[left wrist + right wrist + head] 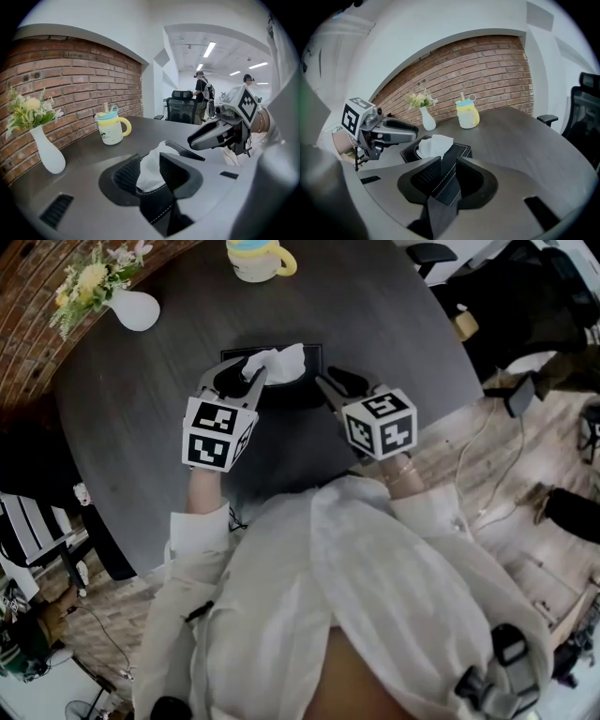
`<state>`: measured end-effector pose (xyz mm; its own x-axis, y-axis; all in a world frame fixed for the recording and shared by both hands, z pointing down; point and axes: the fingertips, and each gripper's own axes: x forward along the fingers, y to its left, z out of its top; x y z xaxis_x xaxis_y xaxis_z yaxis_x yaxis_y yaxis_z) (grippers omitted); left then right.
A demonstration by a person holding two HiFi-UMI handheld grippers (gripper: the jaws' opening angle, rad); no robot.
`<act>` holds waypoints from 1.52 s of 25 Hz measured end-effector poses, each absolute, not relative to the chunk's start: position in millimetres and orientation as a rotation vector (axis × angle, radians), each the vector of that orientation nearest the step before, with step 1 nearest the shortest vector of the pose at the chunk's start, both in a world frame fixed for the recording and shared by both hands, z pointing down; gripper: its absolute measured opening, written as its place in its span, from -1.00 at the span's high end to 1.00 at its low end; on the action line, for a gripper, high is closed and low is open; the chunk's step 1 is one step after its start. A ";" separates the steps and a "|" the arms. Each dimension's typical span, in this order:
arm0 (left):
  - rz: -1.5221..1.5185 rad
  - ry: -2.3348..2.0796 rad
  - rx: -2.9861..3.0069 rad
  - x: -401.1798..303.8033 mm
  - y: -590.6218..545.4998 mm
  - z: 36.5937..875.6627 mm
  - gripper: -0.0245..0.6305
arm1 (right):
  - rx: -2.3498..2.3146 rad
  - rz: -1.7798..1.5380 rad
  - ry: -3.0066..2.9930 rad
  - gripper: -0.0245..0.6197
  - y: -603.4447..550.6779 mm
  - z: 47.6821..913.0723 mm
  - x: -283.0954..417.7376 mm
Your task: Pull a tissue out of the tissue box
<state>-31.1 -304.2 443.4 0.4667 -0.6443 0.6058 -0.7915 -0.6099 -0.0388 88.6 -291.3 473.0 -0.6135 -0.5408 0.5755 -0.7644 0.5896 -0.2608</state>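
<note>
Firstly, head view.
- Dark round table [141, 409], with a tissue box [292, 395] a little in from the near edge.
- White tissue [279, 364] standing up out of the box top.
- Left gripper [251, 378]: its tips are at the left flank of the tissue.
- Right gripper [330, 382]: at the box's right near edge, clear of the tissue.
- Vase [134, 308] with flowers and a lidded cup [255, 259] at the far side, well apart from the box.

Next, left gripper view.
- Left gripper [149, 156]: the jaws are part spread, with the tissue [147, 176] upright in the gap and the stitched box rim [157, 201] just below.
- The pads do not look clamped on the paper.
- Right gripper [197, 139] is seen to the right, beside the box.

Lastly, right gripper view.
- Right gripper [449, 161]: the jaws are pressed onto a stitched wall of the tissue box [449, 187], which it appears to be steadying.
- The tissue [435, 145] rises beyond, and the tip of the left gripper [412, 131] is just at its side.

Governing relation, as a judgement: the tissue lies straight ahead of the left gripper, between its tips, with its long axis upright. The left hand is the nearer and is the one placed to pinch. The pull would go upward, away from the box that the right gripper holds.
</note>
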 end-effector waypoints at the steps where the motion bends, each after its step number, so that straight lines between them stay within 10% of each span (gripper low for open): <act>1: 0.876 -1.227 2.463 -30.4 -307.3 444.9 0.59 | 1.041 0.692 -2.378 0.67 -292.9 474.2 89.3; 10: 0.926 -1.115 2.440 -16.5 -322.2 463.6 0.30 | 1.019 0.747 -2.351 0.67 -302.9 487.3 87.6; 29: 0.991 -0.967 2.440 9.0 -335.1 480.4 0.30 | 1.033 0.723 -2.378 0.68 -301.9 492.3 87.4; 38: 1.065 -0.968 2.466 13.0 -332.4 485.3 0.75 | 1.041 0.717 -2.378 0.68 -302.7 493.2 87.2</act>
<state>13.0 -332.4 485.3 0.5022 -0.4687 0.7267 -0.6790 -0.7341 -0.0042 87.2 -302.7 493.2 -0.6170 -0.5334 0.5785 -0.7643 0.5812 -0.2793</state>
